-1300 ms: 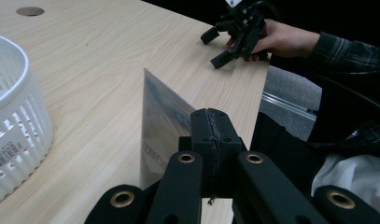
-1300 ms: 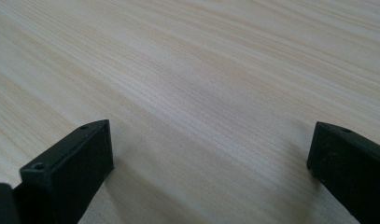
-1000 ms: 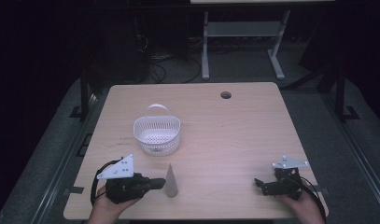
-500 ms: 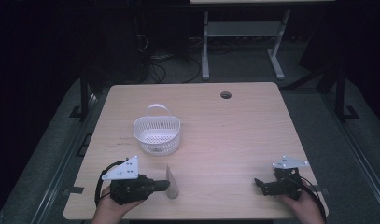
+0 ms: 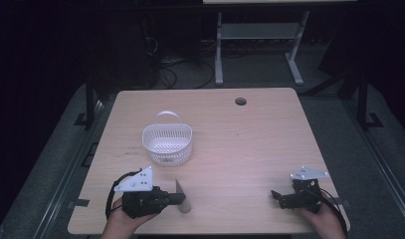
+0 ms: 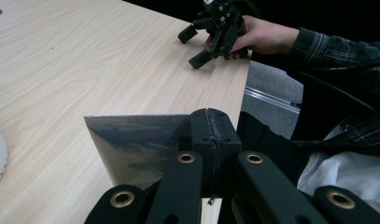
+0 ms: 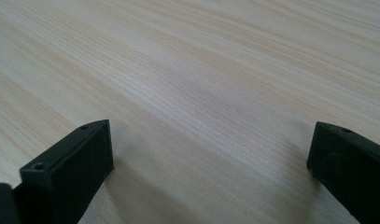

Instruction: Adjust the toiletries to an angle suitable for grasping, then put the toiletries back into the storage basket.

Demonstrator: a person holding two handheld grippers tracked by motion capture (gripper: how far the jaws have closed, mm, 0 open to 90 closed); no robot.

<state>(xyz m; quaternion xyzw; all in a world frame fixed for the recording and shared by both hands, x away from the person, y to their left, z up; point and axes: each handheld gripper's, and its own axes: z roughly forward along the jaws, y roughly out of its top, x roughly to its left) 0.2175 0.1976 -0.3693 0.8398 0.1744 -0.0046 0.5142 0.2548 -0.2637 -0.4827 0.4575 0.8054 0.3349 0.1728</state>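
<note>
A flat grey foil packet stands on edge near the front left of the wooden table. My left gripper is shut on its edge, and the left gripper view shows the packet pinched between the closed jaws of my left gripper. A white perforated basket with a handle sits just beyond it. My right gripper rests at the front right, held by a hand. It is open, with bare wood between its jaws. From the left gripper view the right gripper also looks open.
A round cable hole lies near the table's far edge. The near edge runs just below both hands. Beyond the table are a dark floor, cables and a metal stand. A plaid sleeve shows by the right-hand corner.
The left hand has shifted slightly and the packet sits a little lower and more tilted in the grip. The right gripper has not moved.
</note>
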